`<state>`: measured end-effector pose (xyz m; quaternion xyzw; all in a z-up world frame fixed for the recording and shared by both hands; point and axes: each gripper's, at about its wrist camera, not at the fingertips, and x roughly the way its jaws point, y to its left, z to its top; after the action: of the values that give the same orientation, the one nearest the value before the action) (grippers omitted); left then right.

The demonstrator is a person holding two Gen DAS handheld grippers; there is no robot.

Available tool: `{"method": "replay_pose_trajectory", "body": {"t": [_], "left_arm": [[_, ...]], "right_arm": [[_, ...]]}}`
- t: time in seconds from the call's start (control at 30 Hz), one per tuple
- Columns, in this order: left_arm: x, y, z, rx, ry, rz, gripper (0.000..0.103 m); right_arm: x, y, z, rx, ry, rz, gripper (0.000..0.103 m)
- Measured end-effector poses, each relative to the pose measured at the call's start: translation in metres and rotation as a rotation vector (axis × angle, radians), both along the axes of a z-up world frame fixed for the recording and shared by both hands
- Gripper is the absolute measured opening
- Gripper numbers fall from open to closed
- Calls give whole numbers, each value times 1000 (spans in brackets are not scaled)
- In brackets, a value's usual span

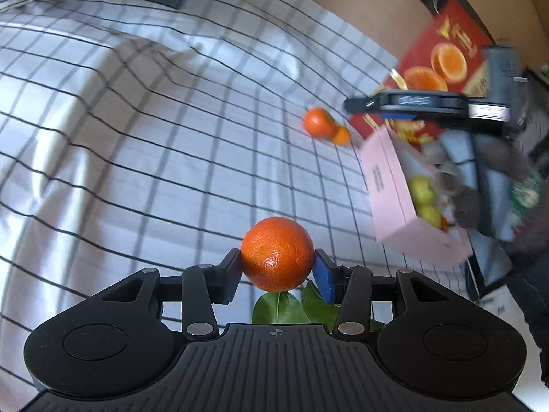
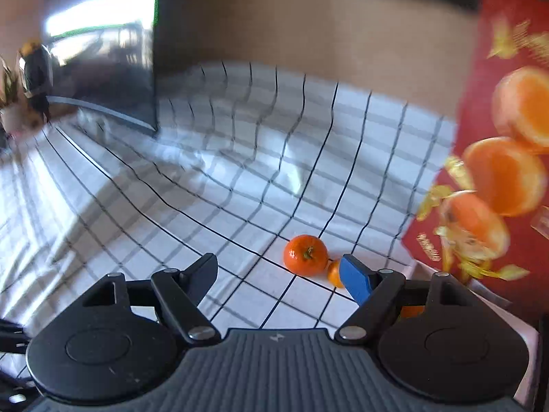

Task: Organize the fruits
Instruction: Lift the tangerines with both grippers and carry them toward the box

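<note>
Some pale fruits are already laid in the pink box [image 1: 394,199], one orange [image 1: 277,253] is pinched in the left tool [image 1: 278,273], and two oranges [image 2: 305,255] remain on the checked cloth [image 2: 206,185] before the spread, empty right tool [image 2: 279,274].

Bright daylight falls on the checked cloth [image 1: 144,158], leaving soft shadows; its lines bow with fisheye distortion. Beside it, the red box [image 2: 497,158] is motion-blurred.
</note>
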<state>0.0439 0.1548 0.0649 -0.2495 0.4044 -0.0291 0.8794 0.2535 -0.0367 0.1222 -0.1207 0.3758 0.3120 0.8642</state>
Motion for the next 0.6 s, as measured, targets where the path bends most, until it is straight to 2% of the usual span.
{"method": "replay_pose_trajectory", "body": {"t": [0.1,0.2,0.37,0.43,0.47,0.6], "left_arm": [[-3,14,2,-2,-15,29,50],[-4,22,2,-3,-22,48,50],[-1,27,-3,-17,-14,60,50],[1,26,-5,-17,-8,54,50],[3,24,-5,-16,-5,48,50],[10,14,-4,-9,-1,12,50]], "right_arm": [[48,17,-24,-38,105,-41,73],[80,30,-45,-83,136,-72,67],[85,53,-64,-175,134,-4,62],[81,61,-69,-229,97,-3,53],[81,63,-69,-249,82,-3,45],[71,55,-59,-222,80,26,43]]}}
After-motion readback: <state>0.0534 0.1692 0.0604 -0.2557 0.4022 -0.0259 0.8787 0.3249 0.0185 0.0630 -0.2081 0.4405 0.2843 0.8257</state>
